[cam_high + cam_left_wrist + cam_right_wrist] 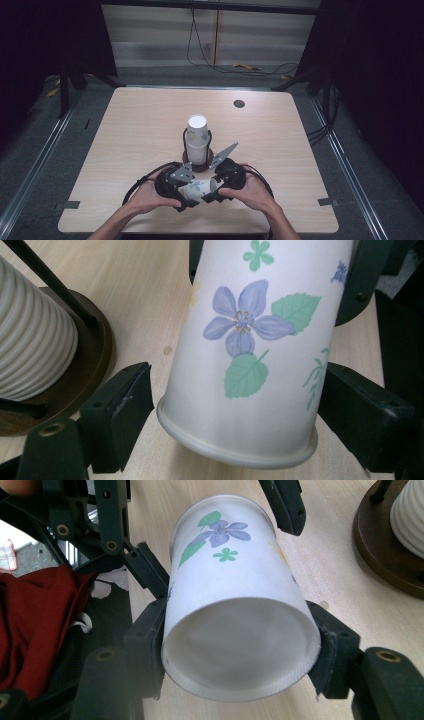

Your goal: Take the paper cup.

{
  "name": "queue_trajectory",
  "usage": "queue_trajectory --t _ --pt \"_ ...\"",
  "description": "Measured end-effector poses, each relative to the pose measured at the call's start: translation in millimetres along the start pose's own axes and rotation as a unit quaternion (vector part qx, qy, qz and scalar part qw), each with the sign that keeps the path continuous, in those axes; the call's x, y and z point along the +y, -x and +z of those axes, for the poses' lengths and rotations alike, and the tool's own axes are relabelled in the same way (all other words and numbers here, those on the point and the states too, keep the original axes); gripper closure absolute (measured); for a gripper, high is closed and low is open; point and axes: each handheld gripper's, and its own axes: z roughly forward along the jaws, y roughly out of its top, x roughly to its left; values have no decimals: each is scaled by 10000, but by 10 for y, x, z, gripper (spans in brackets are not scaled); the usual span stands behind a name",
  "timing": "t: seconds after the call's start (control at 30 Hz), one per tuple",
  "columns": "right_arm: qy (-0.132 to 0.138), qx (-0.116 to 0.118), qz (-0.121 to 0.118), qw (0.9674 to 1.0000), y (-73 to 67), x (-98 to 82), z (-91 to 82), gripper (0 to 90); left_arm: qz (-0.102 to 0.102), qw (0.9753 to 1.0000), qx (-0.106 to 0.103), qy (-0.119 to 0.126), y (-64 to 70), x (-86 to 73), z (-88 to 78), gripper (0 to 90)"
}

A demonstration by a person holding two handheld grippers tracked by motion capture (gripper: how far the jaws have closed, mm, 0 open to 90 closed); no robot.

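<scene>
Right hand-held gripper (pixel 240 645) clamps the flowered paper cup (pixel 235 605) near its base end, a pad pressed to each side, and holds it lying sideways just above the counter (pixel 135 130). Left hand-held gripper (pixel 235 405) stands opened around the cup's rim end — its pads flank the wall with a gap on either side, so it carries none of the weight. The likely trouble is a crushed or slipping cup: thin paper held at one end only may buckle under a tight squeeze, or pivot downward and drop if the squeeze is light. If the left pads drag on the rim while backing away, they could tug the cup askew. Just beyond both grippers stands a dark round stand (pixel 189 159) with upright rods holding a stack of ribbed white cups (pixel 197 137) — a careless swing forward would knock it. Farther off the counter has a small dark hole (pixel 239 104), and cables (pixel 210 60) lie on the floor behind.
</scene>
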Motion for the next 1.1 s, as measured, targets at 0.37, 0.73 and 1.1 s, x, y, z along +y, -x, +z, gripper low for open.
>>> queue_trajectory --t 0.37,0.73,1.1 --pt "118 -75 92 9999 57 -16 -19 361 -303 9983 114 476 -74 -47 -87 158" --pt "176 -115 297 9993 86 -51 -20 359 -564 9950 275 771 -135 -134 -172 158" --pt "408 -229 413 9980 125 -101 -79 357 -844 9864 413 1349 -197 -171 -296 158"
